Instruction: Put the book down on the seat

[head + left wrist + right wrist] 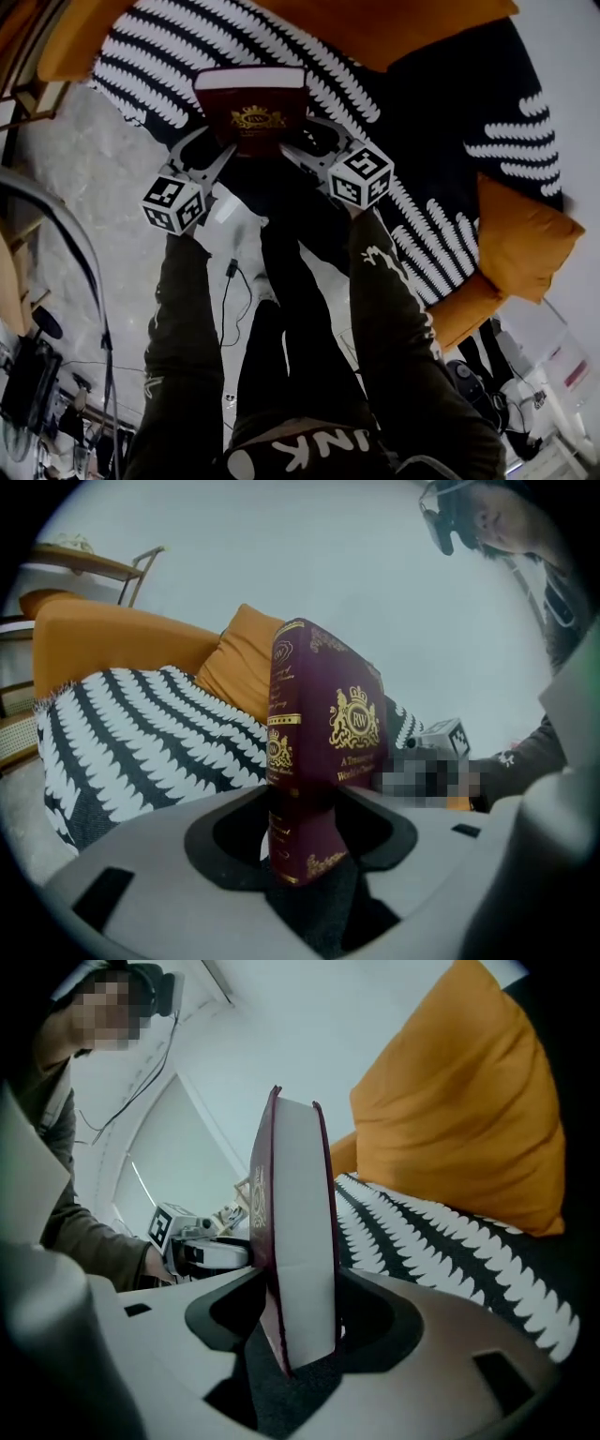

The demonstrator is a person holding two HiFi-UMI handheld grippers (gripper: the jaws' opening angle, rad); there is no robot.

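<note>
A thick maroon hardback book (251, 101) with a gold crest is held upright between both grippers, above the front of the seat's black-and-white leaf-patterned throw (309, 66). My left gripper (220, 145) is shut on the book's spine end (309, 761), which stands between its jaws. My right gripper (298, 142) is shut on the opposite end, where the white page block (305, 1232) shows. The book's lower part is hidden inside each gripper's jaws.
Orange cushions (520, 234) lie at the sofa's right end and an orange backrest (394, 23) runs along the far side. A wooden shelf (23, 98) stands left of the sofa. Cables (230, 281) trail on the pale floor by the person's legs.
</note>
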